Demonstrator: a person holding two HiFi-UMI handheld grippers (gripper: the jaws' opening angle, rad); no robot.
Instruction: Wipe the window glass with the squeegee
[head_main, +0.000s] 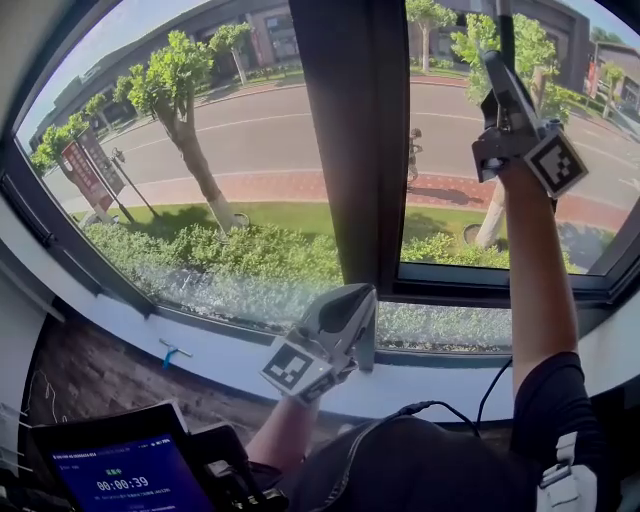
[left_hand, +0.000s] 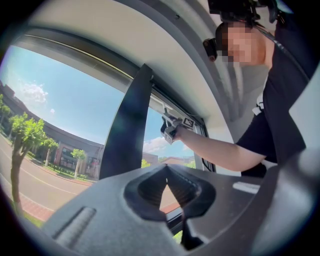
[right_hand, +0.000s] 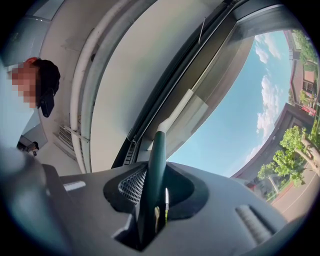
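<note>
High on the window glass (head_main: 455, 170), the right claw (head_main: 500, 85) grips the squeegee (right_hand: 154, 167) handle, seemingly poised for a downward stroke; the left claw (head_main: 350, 308) hangs closed, empty.

Three cameras on one window: one above, one low, one high.

The head view looks steeply down and out through the window glass (head_main: 230, 180), with the sill across the lower frame. The left gripper (head_main: 362, 300) sits low at centre. Its own view tilts up past the dark post (left_hand: 127, 130) to the right gripper (left_hand: 171, 127), and both also show in the head view. The right gripper view, close under the window's top frame (right_hand: 185, 65), looks up along the squeegee (right_hand: 154, 170), with sky at the right.
</note>
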